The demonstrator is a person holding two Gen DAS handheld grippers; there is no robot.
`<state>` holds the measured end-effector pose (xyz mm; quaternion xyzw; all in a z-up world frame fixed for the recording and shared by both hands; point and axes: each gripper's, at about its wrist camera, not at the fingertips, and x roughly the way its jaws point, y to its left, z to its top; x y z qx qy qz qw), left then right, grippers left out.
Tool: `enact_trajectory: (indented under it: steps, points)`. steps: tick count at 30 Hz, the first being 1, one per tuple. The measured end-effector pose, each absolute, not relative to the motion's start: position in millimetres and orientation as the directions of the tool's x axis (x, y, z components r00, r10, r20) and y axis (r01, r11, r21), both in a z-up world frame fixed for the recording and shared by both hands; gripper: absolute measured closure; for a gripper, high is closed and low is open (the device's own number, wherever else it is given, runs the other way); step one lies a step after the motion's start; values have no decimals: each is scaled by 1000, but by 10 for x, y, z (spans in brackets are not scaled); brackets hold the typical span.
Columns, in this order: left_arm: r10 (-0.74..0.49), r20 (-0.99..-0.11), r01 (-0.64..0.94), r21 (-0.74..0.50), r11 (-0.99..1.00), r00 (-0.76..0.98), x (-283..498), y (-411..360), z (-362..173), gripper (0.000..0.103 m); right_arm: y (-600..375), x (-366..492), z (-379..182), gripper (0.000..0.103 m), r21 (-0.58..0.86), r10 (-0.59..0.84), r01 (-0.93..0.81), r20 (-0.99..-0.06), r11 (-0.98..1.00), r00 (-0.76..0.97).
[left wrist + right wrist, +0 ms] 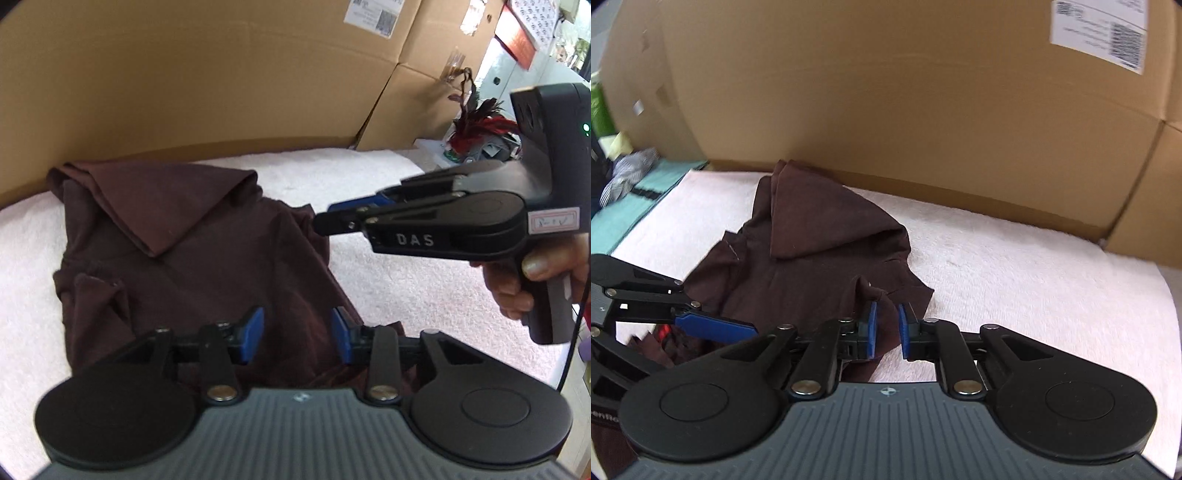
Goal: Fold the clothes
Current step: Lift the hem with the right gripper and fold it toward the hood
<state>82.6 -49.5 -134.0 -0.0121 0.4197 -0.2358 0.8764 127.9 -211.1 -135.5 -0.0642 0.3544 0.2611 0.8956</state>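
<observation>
**Ana:** Both claws first, then. What does the left gripper show?

**Ben:** Its 2 blue pads stand apart, with the crumpled dark maroon cotton garment seen between them. Whether the pads touch the cloth cannot be told from its own view; in the right wrist view the left gripper comes in from the left, low over the garment's near side.

**Ana:** And the right gripper?

**Ben:** Its pads are separated by a narrow gap, and a raised fold at the garment's near right edge lies in that gap. It is not clear that the pads press it. From the left wrist view the right gripper hovers beside the garment's right edge, held by a bare hand.

**Ana:** Now the surroundings, largest first.

**Ben:** Tall brown cardboard boxes form a wall at the back. Below them spreads a pale pink fluffy towel, and the garment lies on it toward the left, touching the towel, with 1 triangular flap folded over its far part.

**Ana:** Anything smaller?

**Ben:** A teal mat beside the towel's left edge, a striped grey cloth on it, and a red and dark feathered ornament at the far right.
</observation>
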Motion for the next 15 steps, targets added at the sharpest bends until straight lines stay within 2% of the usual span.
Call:
enact_trajectory:
  steps: [1,4,5,7,10,15]
  points:
    - [-419,-732,394,-221,892,537,820,-521,-1365,65,-2110,1342,-1388,85,63,435,-538,-671,841,601]
    - [-404,-735,385,-209,899,545,782,-594,-1419,76,-2082,1468,-1460,84,56,468,-588,-669,807,578]
    - [-399,-735,385,-201,901,548,765,-616,-1434,90,-2061,1484,-1472,84,60,478,-596,-664,801,576]
    - [-399,-725,379,-204,903,562,730,-587,-1439,97,-2020,1516,-1497,91,67,497,-610,-653,789,571]
    - [-396,-717,369,-205,907,574,713,-538,-1428,99,-1959,1564,-1535,100,78,526,-632,-637,771,563]
    - [-394,-709,379,-191,905,584,651,-508,-1450,99,-1857,1644,-1597,103,94,573,-667,-610,739,548]
